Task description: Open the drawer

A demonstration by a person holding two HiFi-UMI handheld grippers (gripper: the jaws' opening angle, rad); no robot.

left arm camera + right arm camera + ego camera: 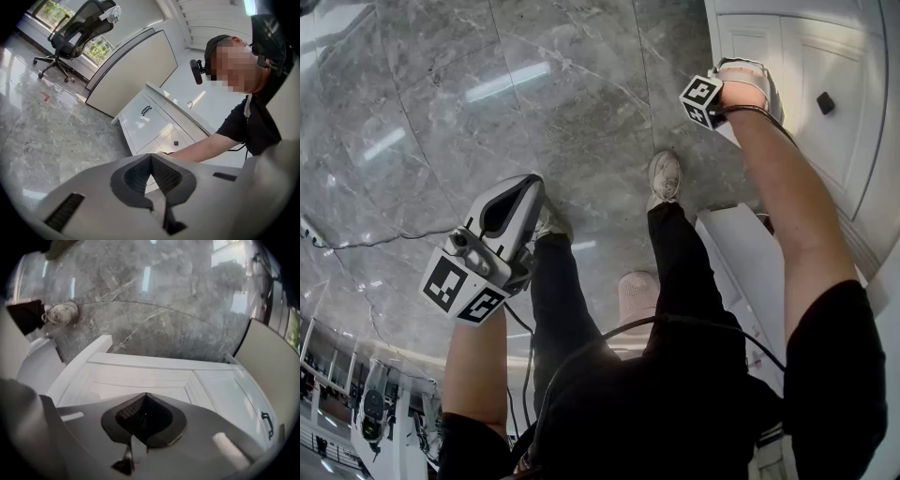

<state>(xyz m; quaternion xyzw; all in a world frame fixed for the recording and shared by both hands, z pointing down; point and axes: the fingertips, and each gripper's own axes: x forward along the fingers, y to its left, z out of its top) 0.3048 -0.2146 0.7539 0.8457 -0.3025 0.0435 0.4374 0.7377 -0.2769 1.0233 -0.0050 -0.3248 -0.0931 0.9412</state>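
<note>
A low white cabinet (797, 56) stands at the right of the head view, with a small dark knob (826, 103) on a panelled front. The left gripper view shows that knob (176, 143) and a dark bar handle (146, 110) further along. My right gripper (759, 84) is held against the cabinet front, left of the knob. In the right gripper view its jaws (143, 416) are shut with nothing between them, over a white panel (140, 380). My left gripper (530, 187) hangs away from the cabinet over the floor, jaws (151, 157) shut and empty.
The floor (534, 94) is grey marble and a thin cable (384, 242) lies on it at the left. The person's shoes (666, 175) stand close to the cabinet. A white slab (750, 272) juts out below the right arm. An office chair (75, 33) and a curved beige partition (131, 70) stand further off.
</note>
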